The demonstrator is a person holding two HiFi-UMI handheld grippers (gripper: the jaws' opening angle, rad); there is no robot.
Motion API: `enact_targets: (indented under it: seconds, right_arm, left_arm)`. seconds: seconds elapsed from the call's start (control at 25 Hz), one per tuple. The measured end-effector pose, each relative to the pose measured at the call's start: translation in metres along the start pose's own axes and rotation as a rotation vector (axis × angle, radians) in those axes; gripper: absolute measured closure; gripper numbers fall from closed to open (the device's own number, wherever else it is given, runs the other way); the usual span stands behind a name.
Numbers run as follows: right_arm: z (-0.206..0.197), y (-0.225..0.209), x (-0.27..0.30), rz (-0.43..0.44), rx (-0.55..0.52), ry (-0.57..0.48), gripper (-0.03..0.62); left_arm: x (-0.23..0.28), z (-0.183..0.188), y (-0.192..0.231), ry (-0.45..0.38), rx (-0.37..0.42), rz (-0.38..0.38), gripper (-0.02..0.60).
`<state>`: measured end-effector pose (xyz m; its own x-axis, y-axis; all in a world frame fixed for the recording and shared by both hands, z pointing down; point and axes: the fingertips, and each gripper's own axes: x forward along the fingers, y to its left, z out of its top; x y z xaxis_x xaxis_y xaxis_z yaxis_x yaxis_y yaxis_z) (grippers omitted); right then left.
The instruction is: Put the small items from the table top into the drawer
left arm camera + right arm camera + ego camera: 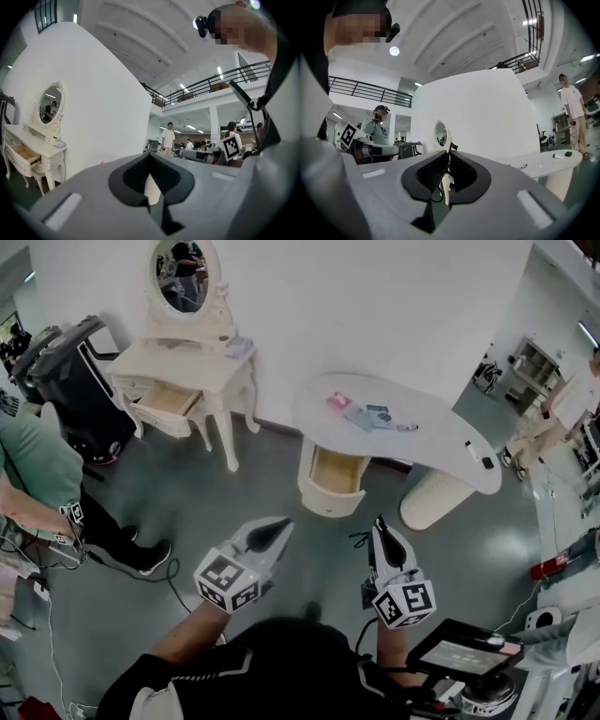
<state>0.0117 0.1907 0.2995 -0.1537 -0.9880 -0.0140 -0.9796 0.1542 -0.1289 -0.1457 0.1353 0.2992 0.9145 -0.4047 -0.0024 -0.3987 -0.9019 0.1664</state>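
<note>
white curved table [441, 442] on two round pedestals, standing ahead of the person and well apart from both tongs. the nearer pedestal carries an open drawer [336, 472], wood-coloured inside, in which no item shows. left gripper [280, 524] and right gripper [380, 521] are held low over the grey floor, each with its jaws brought together and nothing between them. the task's things lie on the table top above the drawer: a pink packet [338, 401], two flat blue-grey cards [367, 415] and a slim pen [407, 427]; farther right lie a white piece [472, 448] and a black piece [487, 463]. all are judged light. the flat ones probably resist a pinch from straight above and are best taken at an edge; the pen is best taken across its middle, since it may roll.
</note>
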Motion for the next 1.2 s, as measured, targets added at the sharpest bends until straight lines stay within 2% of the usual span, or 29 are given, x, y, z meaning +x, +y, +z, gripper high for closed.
enact_targets:
  seconds: [0.56, 0.92, 1.2]
  right_arm:
    - [0.003, -0.115, 0.03, 0.073, 0.045, 0.009, 0.567]
    - [-0.003, -0.14, 0.062, 0.098, 0.061, 0.032, 0.566]
    - [-0.005, -0.148, 0.11, 0.067, 0.055, 0.053, 0.567]
  left_arm:
    - [0.109, -0.002, -0.004, 0.028, 0.005, 0.056, 0.581]
    - [0.138, -0.006, 0.018, 0.067, 0.028, 0.098, 0.581]
    - [0.17, -0.005, 0.072, 0.049, -0.013, 0.073, 0.581]
